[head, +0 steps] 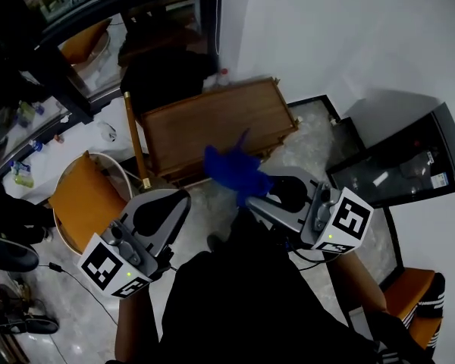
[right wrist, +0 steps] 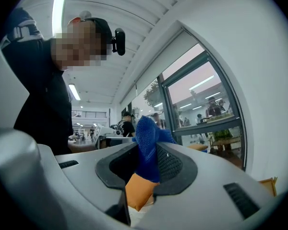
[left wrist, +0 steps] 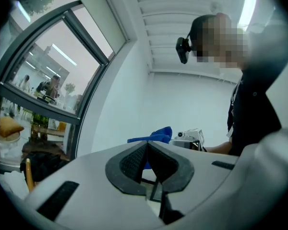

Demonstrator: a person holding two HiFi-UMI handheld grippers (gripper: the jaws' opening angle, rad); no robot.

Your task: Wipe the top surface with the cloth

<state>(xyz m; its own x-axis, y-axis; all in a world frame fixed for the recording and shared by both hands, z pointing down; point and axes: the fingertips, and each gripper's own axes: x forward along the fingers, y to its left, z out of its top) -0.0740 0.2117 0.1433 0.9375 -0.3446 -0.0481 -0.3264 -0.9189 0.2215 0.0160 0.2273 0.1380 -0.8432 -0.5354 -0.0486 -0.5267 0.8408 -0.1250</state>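
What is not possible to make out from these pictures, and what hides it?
Head view: whether the blue cloth touches the wooden top cannot be told from above; the cloth also covers part of its front edge.
Head view: the right gripper's jaw tips are hidden under the cloth.
Both gripper views: each gripper's own body fills the lower frame, so the wooden top is not seen.

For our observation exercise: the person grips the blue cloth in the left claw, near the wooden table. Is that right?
No: the blue cloth is clamped in the right claw, near the wooden table, as the right gripper view shows; the left claw is shut, empty.
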